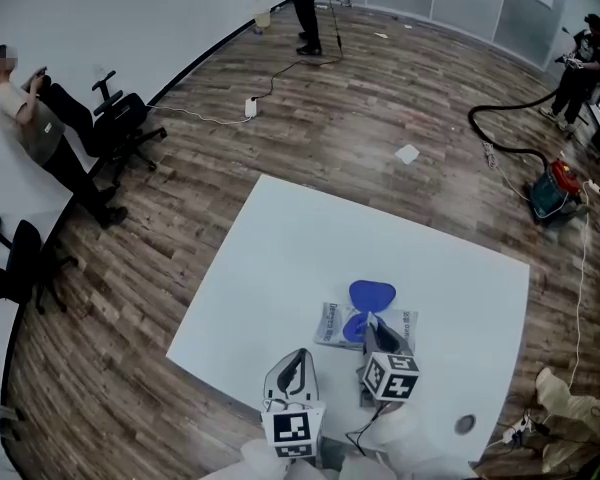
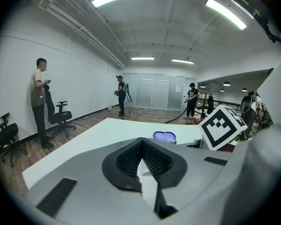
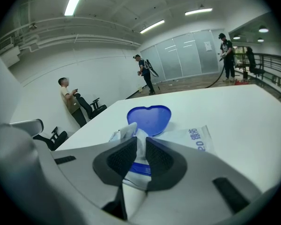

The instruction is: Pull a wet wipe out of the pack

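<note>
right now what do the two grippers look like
The left gripper and right gripper match: light grey moulded shells, black ribbed pads inside the jaws, and a white cube with black square markers on each. A thin dark cable trails by the right one.

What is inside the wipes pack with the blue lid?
The blue lid is flipped open. One white wipe sticks up out of the pack, pinched in the right gripper. Any wipes deeper inside are hidden by the wrapper and the gripper.
</note>
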Demonstrator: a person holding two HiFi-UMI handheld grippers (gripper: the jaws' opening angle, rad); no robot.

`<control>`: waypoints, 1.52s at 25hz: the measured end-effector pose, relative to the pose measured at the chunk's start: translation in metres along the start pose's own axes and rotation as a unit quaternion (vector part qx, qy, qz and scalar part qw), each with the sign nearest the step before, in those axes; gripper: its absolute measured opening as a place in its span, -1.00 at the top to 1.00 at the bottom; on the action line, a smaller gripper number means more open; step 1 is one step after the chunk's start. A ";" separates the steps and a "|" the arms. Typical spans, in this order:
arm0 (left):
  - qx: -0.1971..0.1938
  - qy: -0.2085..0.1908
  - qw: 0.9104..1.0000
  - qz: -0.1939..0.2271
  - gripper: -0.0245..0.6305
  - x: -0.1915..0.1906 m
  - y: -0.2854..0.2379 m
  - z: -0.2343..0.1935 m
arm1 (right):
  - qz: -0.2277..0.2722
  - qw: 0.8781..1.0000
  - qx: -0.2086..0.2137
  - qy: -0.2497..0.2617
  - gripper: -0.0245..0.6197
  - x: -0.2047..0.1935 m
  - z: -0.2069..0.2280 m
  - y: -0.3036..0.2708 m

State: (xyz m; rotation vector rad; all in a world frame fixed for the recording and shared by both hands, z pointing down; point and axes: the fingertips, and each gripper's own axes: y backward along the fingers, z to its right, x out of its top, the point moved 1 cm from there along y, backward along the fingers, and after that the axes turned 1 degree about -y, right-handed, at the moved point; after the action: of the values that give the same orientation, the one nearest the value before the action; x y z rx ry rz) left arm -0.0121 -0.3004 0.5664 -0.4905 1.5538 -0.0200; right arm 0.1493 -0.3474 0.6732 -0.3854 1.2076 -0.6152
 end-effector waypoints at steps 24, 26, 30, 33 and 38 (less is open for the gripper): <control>0.008 0.000 1.000 0.004 0.93 0.002 0.011 -0.001 | -0.009 1.000 -0.007 0.010 0.87 -0.004 0.003 0.002; 0.009 0.001 1.000 0.005 0.93 0.000 0.013 -0.001 | -0.006 1.000 -0.007 0.012 0.87 -0.005 0.003 0.003; 0.008 0.000 1.000 0.007 0.93 0.002 0.014 0.001 | 0.006 1.000 -0.005 0.018 0.87 0.001 -0.002 0.007; 0.006 0.000 1.000 0.009 0.93 0.004 0.014 0.003 | 0.012 1.000 -0.002 0.021 0.87 0.005 -0.005 0.009; 0.006 0.001 1.000 0.014 0.93 0.007 0.018 0.005 | 0.022 0.999 0.001 0.029 0.87 0.013 -0.008 0.014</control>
State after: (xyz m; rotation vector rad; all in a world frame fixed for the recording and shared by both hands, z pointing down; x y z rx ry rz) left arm -0.0124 -0.2846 0.5541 -0.4597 1.5605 -0.0087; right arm 0.1480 -0.3445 0.6522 -0.3405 1.2683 -0.5918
